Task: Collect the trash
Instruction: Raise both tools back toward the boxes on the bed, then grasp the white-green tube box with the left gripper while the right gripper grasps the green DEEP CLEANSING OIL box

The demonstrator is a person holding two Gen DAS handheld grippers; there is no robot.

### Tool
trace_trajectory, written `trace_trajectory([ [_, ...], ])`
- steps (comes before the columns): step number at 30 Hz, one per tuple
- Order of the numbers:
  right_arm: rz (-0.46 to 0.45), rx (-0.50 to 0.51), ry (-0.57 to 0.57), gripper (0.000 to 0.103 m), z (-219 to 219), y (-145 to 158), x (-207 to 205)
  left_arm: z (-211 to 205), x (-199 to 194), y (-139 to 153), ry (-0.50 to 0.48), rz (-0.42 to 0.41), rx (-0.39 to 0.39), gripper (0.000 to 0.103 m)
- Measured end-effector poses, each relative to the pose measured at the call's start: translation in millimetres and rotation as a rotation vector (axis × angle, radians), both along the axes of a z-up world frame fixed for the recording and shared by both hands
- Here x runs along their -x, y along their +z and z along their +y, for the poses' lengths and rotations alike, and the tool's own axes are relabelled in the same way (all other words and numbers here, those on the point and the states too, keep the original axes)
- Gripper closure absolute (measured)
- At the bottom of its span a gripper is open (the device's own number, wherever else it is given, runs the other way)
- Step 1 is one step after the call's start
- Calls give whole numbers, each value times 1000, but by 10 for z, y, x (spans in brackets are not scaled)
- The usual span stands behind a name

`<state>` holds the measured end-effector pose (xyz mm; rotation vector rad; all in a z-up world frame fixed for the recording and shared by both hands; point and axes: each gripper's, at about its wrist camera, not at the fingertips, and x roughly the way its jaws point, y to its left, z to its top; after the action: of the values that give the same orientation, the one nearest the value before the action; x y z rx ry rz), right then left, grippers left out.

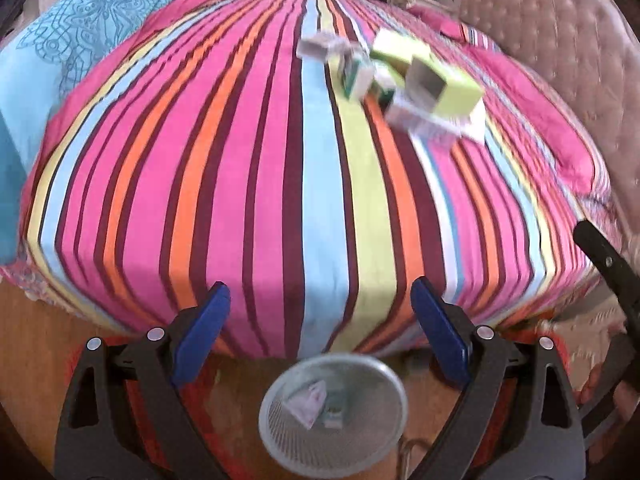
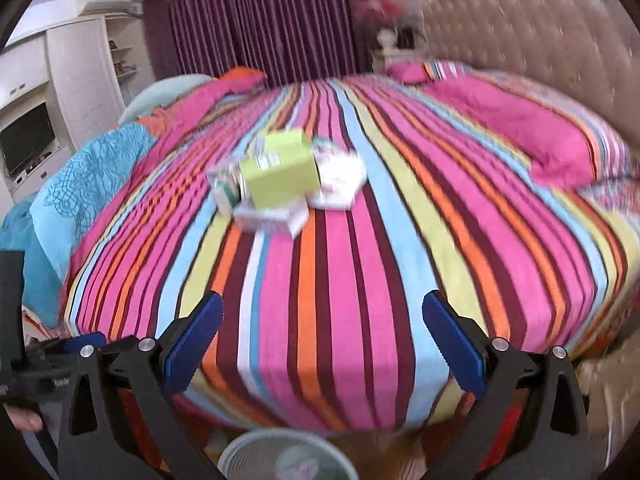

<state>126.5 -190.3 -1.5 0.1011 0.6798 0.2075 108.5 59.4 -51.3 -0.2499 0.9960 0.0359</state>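
Observation:
A pile of empty cartons lies on the striped bed: a lime-green box (image 1: 444, 80) (image 2: 280, 172) on top, with white and green-printed boxes (image 1: 352, 72) (image 2: 340, 184) around it. A grey mesh waste bin (image 1: 332, 408) (image 2: 256, 460) stands on the floor at the bed's foot, with a couple of small cartons (image 1: 310, 400) inside. My left gripper (image 1: 320, 300) is open and empty above the bin. My right gripper (image 2: 322, 312) is open and empty over the bed's near edge. Both are far from the pile.
The striped bedspread (image 1: 240, 180) (image 2: 360, 260) covers the bed, with pink pillows (image 2: 520, 132), a tufted headboard (image 2: 540, 40) at right and a blue quilt (image 2: 88, 176) at left. Wooden floor (image 1: 32, 340) lies below. The other gripper's frame (image 1: 612, 272) shows at right.

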Motion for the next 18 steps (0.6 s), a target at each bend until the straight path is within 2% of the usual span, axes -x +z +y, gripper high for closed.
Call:
trace_trajectory([
  [6,-9,20,18,8,128,-5,-316,56,-511,159,13,-43,32,14],
  [11,-63,87,107,8,326,26,-578,150,-968,186,21,-50,55,14],
  [18,-69,114,162,8,481,-17,-908,119,-1449,162,-4,-48,73,14],
])
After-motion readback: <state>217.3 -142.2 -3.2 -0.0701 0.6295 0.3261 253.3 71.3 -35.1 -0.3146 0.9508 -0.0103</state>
